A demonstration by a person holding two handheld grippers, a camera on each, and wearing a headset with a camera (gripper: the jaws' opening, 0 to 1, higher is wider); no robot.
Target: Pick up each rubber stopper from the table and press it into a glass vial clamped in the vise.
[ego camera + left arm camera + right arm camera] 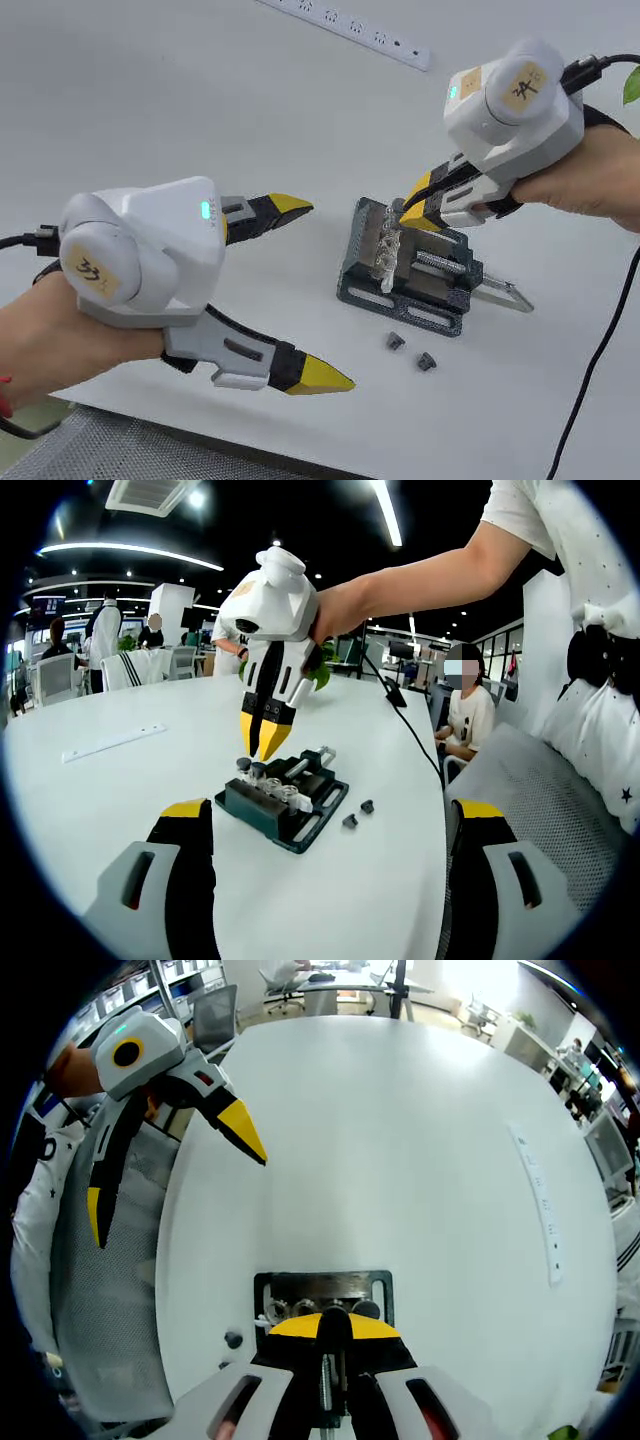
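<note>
A dark vise (pixel 356 262) stands on the white table with a row of glass vials (pixel 388 250) clamped in it. My right gripper (pixel 408 213) hangs tips-down over the vials, shut on a dark rubber stopper (pixel 333 1316). In the right gripper view its yellow tips (pixel 332 1326) lie just over the vials (pixel 300 1309). Two loose stoppers (pixel 394 341) (pixel 427 361) lie in front of the vise. My left gripper (pixel 310 290) is open and holds nothing, left of the vise and apart from it. In the left gripper view the vise (pixel 290 825) lies ahead, with the right gripper (pixel 262 742) above it.
A white power strip (pixel 350 25) lies at the table's far edge. A black cable (pixel 600 350) runs down the right side. The vise handle (pixel 505 293) sticks out to the right. People sit at other tables in the background (pixel 465 705).
</note>
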